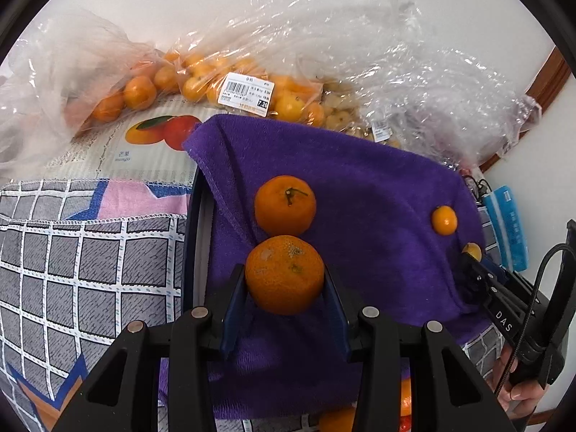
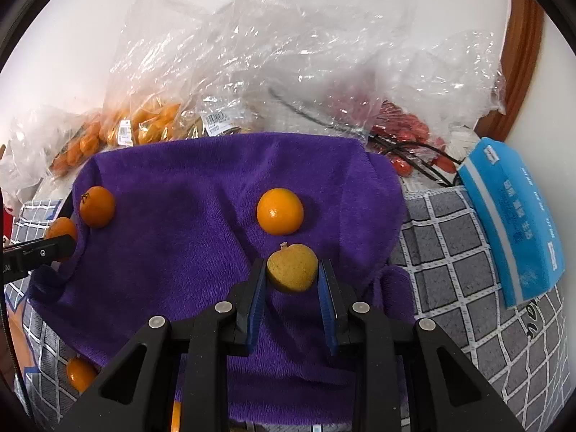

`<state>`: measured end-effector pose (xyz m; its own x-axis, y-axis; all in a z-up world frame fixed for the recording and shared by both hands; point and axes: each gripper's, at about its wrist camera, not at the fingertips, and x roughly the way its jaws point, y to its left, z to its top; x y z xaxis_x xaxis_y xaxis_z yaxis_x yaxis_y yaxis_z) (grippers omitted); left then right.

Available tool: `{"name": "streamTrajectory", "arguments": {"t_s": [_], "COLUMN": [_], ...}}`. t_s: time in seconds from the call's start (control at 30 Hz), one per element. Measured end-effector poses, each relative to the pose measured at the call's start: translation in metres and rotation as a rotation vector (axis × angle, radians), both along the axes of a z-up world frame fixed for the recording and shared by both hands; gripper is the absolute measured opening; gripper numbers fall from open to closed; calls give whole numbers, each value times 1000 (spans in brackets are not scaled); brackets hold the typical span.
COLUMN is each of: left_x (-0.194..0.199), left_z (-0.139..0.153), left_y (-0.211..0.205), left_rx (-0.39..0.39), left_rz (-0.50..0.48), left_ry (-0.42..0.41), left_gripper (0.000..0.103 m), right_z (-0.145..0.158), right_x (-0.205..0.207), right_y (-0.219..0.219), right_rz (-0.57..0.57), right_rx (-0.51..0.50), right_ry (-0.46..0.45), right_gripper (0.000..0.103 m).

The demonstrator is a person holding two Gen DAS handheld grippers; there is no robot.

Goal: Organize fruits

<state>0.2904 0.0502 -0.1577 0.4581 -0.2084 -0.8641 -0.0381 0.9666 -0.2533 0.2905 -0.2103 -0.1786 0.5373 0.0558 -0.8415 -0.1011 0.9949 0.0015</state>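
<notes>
While the left gripper (image 1: 285, 280) clamps a large mandarin (image 1: 284, 274) over the purple towel (image 1: 363, 187), a second mandarin (image 1: 285, 204) lies just beyond; further right, the right gripper (image 2: 292, 270) clamps a small yellowish fruit (image 2: 292, 267) near a kumquat (image 2: 280, 211).

"7.20" on price label (image 1: 247, 94), "mango" on mat (image 1: 151, 151)

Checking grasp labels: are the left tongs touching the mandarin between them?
Touching. The left wrist view shows both blue pads of the left tongs pressed against the sides of the mandarin.
</notes>
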Motion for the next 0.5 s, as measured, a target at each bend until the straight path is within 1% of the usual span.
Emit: {"name": "streamTrajectory", "arguments": {"t_s": [0.5], "left_x": [8], "left_z": [-16], "left_y": [-5], "left_rx": [9], "left_rz": [-10], "left_ry": [33], "left_gripper": [40], "right_z": [-18], "right_x": [10], "right_y": [3], "right_rz": [7], "right_rx": [4], "right_ry": [41], "right_gripper": [28]}}
